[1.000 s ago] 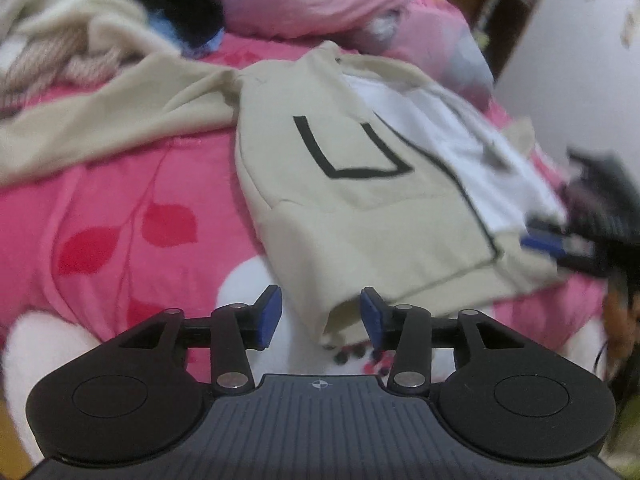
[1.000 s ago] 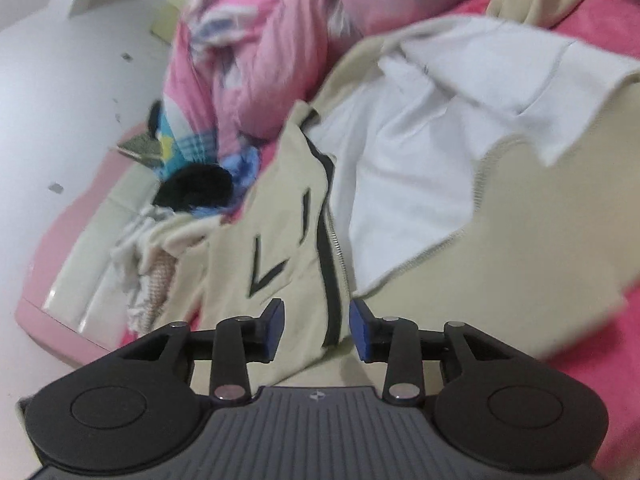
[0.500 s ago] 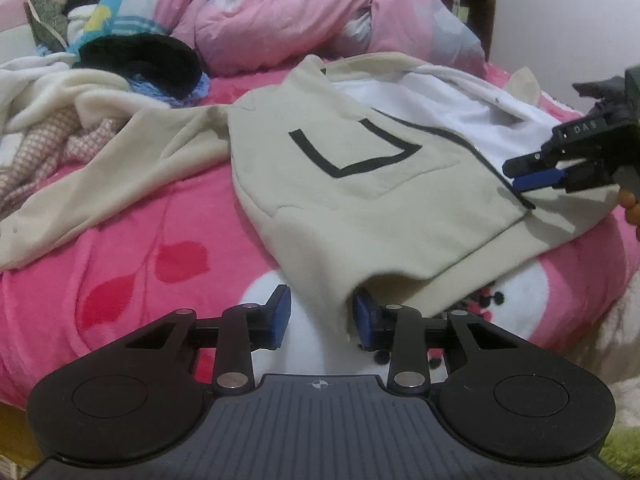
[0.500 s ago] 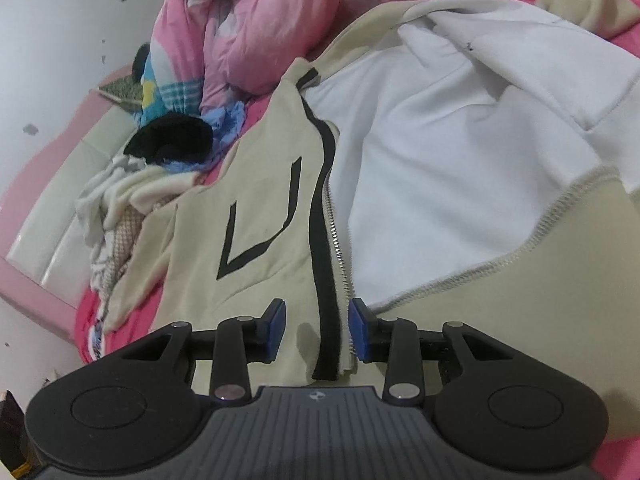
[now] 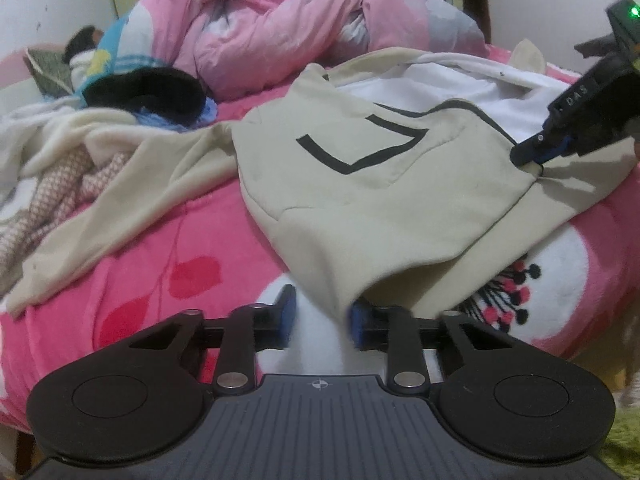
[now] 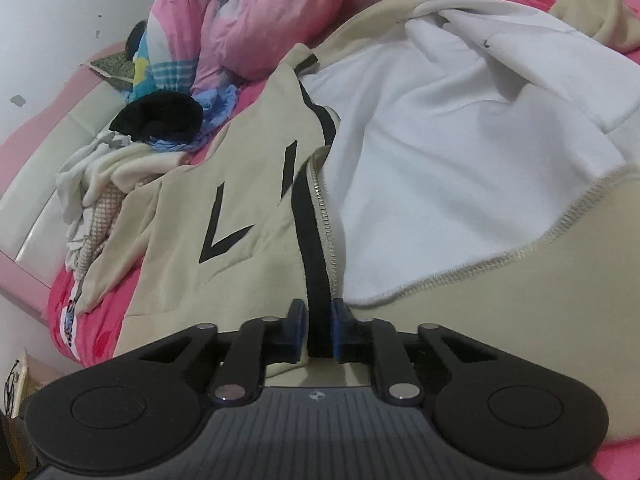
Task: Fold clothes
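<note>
Nearest the left camera, the left tool (image 5: 322,316) has its blue pads spread apart around the near hem corner of the beige zip jacket (image 5: 384,200), the cloth sagging between them but not yet pinched, so it reads as released. The right tool (image 6: 319,330) is clenched on the jacket's front edge, its pads pressed against the black placket strip (image 6: 316,248) beside the zipper teeth (image 6: 326,208); from the left view it (image 5: 538,152) is seen biting the same edge low on the front panel. The jacket lies spread on the pink floral bed (image 5: 160,264), one front panel flipped open to show the white lining (image 6: 440,160). The step in hand looks like securing the bottom edge; next the left tool likely needs to close on the hem corner so both can lift and carry the panel together. The only legible writing is "DAS" (image 5: 576,96) on the right tool's body. Farther back sit a pile of clothes (image 5: 60,152) and a pink duvet (image 5: 280,32).
</note>
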`<state>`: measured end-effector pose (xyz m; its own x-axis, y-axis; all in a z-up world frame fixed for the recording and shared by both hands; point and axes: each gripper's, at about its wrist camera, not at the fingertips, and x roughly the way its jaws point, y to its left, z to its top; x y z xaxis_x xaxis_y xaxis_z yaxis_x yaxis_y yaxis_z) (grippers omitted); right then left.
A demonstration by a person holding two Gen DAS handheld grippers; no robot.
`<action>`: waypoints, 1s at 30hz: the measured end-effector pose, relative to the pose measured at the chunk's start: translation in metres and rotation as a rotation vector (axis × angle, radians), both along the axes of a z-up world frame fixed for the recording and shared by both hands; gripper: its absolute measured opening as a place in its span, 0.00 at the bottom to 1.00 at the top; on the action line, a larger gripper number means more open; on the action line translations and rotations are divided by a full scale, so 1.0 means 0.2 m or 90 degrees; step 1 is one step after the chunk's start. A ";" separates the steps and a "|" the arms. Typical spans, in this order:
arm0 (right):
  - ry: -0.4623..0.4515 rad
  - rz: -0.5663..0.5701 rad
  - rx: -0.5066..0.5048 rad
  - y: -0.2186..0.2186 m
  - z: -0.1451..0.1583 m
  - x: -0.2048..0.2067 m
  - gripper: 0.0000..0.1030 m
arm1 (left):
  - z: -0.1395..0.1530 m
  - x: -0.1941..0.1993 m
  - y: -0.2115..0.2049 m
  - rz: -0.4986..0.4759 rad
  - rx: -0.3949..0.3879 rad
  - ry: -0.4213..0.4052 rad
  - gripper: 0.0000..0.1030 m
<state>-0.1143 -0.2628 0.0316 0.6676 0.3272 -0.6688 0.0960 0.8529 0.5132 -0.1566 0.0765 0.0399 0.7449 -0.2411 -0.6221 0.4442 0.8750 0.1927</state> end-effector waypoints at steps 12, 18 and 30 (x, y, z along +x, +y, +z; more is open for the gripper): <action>-0.010 -0.013 0.016 -0.05 0.05 -0.18 0.10 | 0.03 -0.10 0.03 0.001 -0.008 0.001 0.02; 0.021 -0.017 0.025 -0.07 -0.05 -0.17 0.10 | -0.02 -0.05 0.08 -0.007 -0.040 0.055 0.03; -0.095 -0.020 -0.080 -0.09 0.29 -0.21 0.19 | 0.24 0.03 0.40 0.009 -0.228 0.114 0.38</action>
<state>-0.1555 -0.2811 0.0895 0.7711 0.2248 -0.5957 0.0538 0.9093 0.4127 -0.1511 0.1559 0.0886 0.6375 -0.4563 -0.6208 0.4303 0.8793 -0.2043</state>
